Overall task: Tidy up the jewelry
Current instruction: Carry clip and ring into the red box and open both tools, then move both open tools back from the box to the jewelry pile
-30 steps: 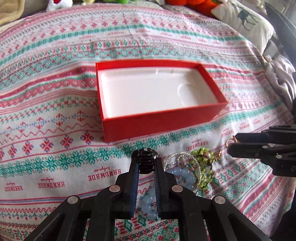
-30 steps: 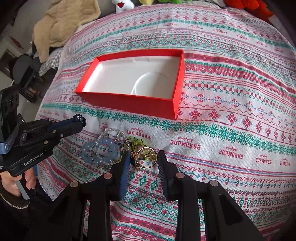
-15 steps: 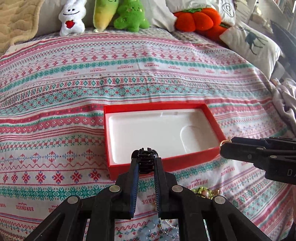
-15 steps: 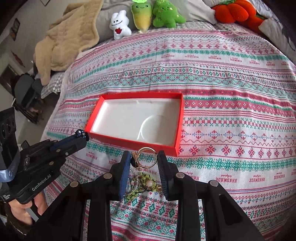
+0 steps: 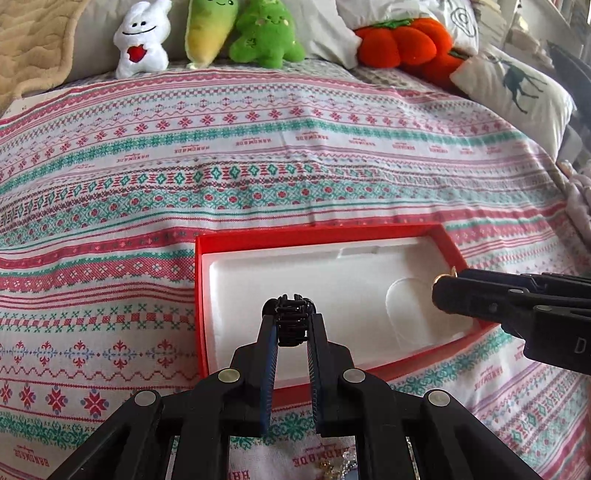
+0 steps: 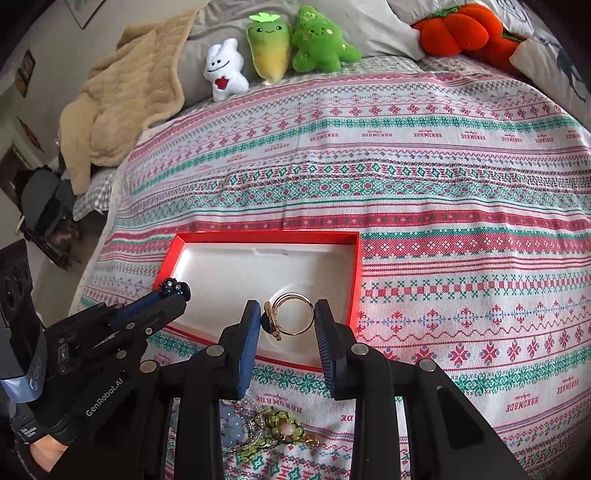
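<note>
A red box [image 5: 236,240] with an empty white foam insert [image 5: 332,288] lies open on the patterned bedspread; it also shows in the right wrist view [image 6: 354,266]. My left gripper [image 5: 291,325] is shut on a black beaded bracelet [image 5: 290,317] and holds it above the box's near left part. My right gripper [image 6: 288,317] is shut on a gold ring [image 6: 290,314] and holds it above the box's round recess [image 5: 410,295]. More jewelry [image 6: 266,428], green and pale blue beads, lies on the bedspread in front of the box.
Plush toys [image 6: 273,48] and an orange pumpkin cushion [image 6: 458,29] line the far edge of the bed. A beige blanket [image 6: 122,103] lies at the far left. A white deer pillow [image 5: 517,85] sits at the right. The bed drops off at the left.
Both grippers have risen from the jewelry pile with their pieces and moved forward over the red box. The pile now lies below and behind the fingers.
</note>
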